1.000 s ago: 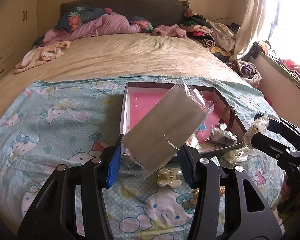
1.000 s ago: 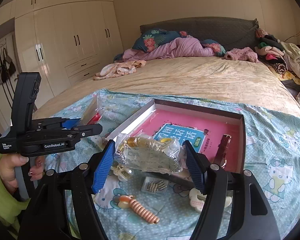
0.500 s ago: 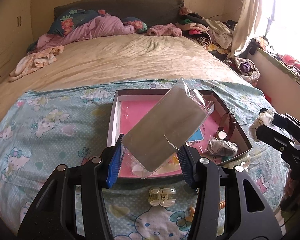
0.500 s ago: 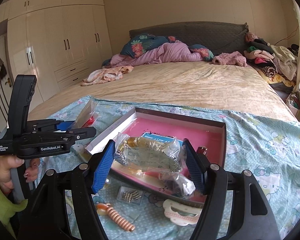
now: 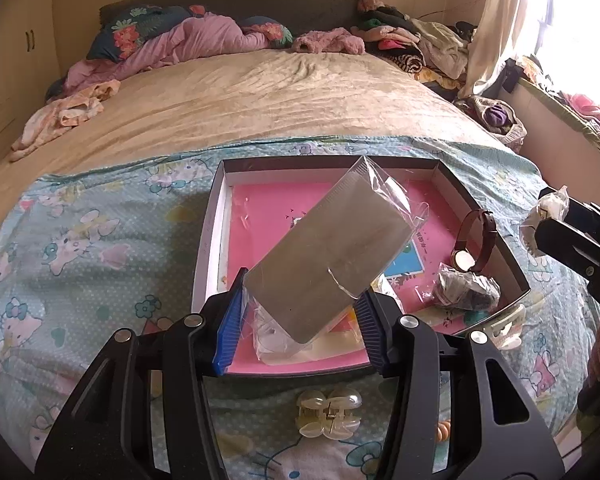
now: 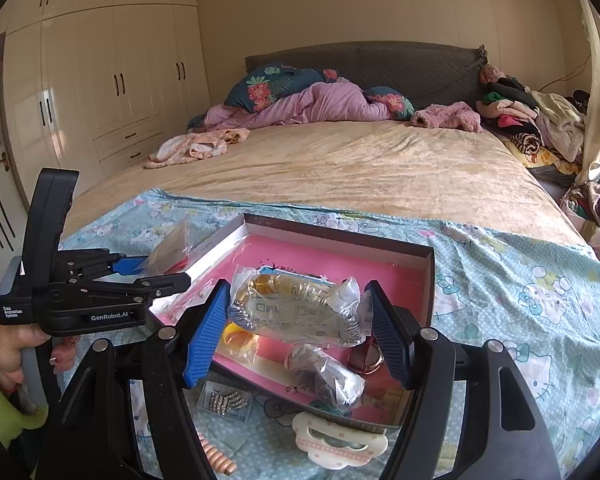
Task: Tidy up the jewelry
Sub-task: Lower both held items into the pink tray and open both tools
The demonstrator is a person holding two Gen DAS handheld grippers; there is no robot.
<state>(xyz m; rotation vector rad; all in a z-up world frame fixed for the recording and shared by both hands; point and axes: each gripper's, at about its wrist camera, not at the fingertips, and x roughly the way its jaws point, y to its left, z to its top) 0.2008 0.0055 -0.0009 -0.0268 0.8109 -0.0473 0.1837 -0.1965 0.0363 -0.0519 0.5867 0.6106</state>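
Bedroom; a bed (image 5: 260,96) with a cartoon-print sheet (image 5: 80,248) spread over its near end. Left claw (image 5: 300,328) is clamped on a clear sleeve holding a grey card (image 5: 328,256), tilted above the near left part of the pink-lined box (image 5: 216,240). Right claw (image 6: 298,332) grips a clear bag of gold-coloured jewelry (image 6: 296,308) over the box's near edge. In the box lie a watch (image 5: 474,244) and a dark bagged item (image 5: 466,290). A pale hair claw-clip (image 5: 328,408) lies on the sheet just before the box.

text: "GenRobot.AI" | on: left hand-held gripper (image 6: 162,270) body | other print: unreadable
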